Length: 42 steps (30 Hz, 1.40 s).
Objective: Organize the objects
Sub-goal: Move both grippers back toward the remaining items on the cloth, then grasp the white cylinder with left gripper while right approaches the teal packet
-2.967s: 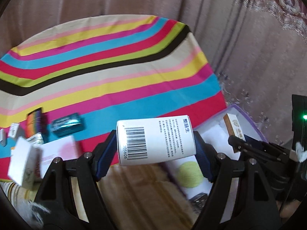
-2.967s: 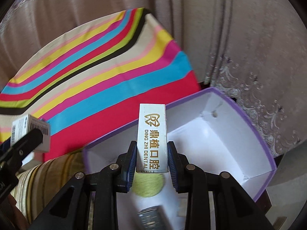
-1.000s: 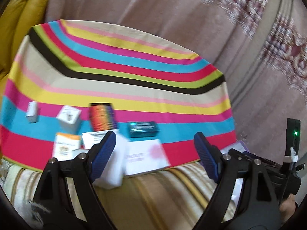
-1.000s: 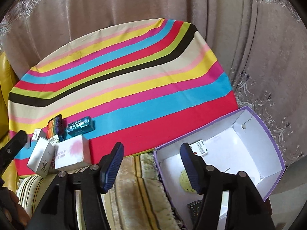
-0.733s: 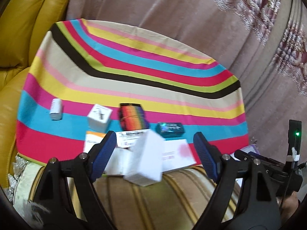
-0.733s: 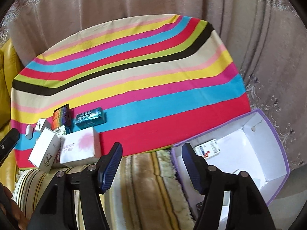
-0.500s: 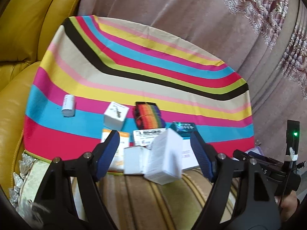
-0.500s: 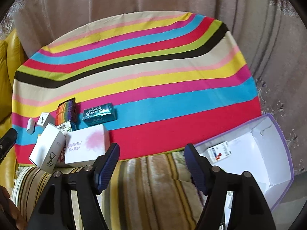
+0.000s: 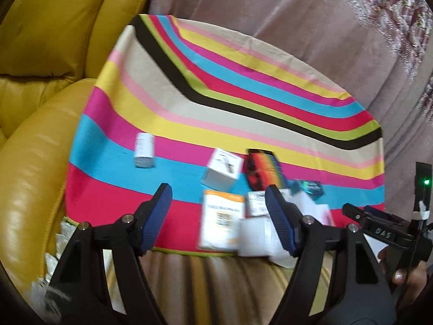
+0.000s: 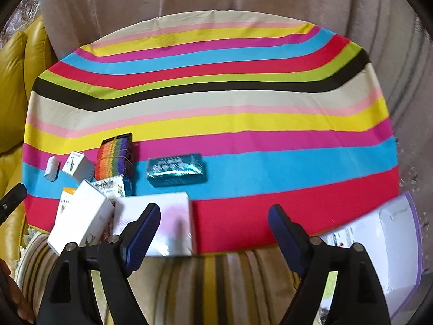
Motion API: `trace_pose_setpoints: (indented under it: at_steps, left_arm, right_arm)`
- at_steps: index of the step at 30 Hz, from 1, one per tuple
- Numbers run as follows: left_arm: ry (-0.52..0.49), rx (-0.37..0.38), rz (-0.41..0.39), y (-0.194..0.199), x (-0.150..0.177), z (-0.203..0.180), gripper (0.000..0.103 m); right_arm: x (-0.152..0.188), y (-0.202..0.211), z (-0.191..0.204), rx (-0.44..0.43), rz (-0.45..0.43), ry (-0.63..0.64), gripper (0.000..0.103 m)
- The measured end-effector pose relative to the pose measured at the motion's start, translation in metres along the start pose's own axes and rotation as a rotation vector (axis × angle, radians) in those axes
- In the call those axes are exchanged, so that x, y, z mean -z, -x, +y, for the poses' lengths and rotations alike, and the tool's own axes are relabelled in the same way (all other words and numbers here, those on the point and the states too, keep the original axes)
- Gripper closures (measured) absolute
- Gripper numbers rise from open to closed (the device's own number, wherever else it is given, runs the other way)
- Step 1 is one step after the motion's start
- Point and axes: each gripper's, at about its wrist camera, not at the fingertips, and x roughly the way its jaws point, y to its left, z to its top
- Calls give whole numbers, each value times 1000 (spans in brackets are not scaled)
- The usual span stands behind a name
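Both the left gripper (image 9: 217,216) and right gripper (image 10: 213,234) are spread wide, empty. Small cardboard boxes (image 10: 81,219) cluster left of the teal box (image 10: 176,169); likely light, crushable, best pinched across flat sides.

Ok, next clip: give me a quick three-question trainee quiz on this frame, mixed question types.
1. True or false: the left gripper and the right gripper are both open and hold nothing.
2. Multiple choice: the teal box lies mostly on which stripe of the striped cloth? A) black B) blue C) yellow
3. Fill in: at the right edge of the right wrist view sits an open white box with a ____ rim.

Key
1. True: both pairs of jaws stand wide apart with nothing between them.
2. B
3. purple
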Motion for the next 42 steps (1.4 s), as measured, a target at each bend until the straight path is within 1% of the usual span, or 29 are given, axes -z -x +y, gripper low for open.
trace_pose_setpoints:
  at_steps: [6,10,14,17,26,32,37,38,39,40,42]
  left_arm:
    - [50,-47,38,-13,-6,27,29]
    - [50,-85,70,-25,-11,35,30]
    - [60,-133,97,-40,-17,46,36]
    - [84,-148,119,-52,-21,55,41]
    - [58,-203,143,-82,-39,56,41]
    - [56,-220,159,-94,-41,61,41]
    - [48,-240,175,-106,-43,65,41]
    - [51,-241,181,-108,-42,65,43]
    - [52,-242,184,-110,-42,66,48]
    - [50,-245,188,-111,-42,66,50]
    - [45,-243,192,-114,-42,66,58]
  right_arm:
    - [-11,-22,15,-11,33,33,19]
    - [-16,-33,22,-22,49,45,19]
    - [-20,-44,25,-31,76,40,19]
    - [-23,-49,25,-39,87,36,19]
    - [-33,-68,32,-44,116,60,19]
    - [-38,-77,30,-47,134,49,18]
    - [-41,-79,30,-48,131,48,18]
    - [-41,-79,30,-49,130,48,18]
    - [-42,-79,29,-49,128,47,18]
    - [-42,-78,28,-51,126,43,18]
    - [-43,-76,24,-48,117,31,18]
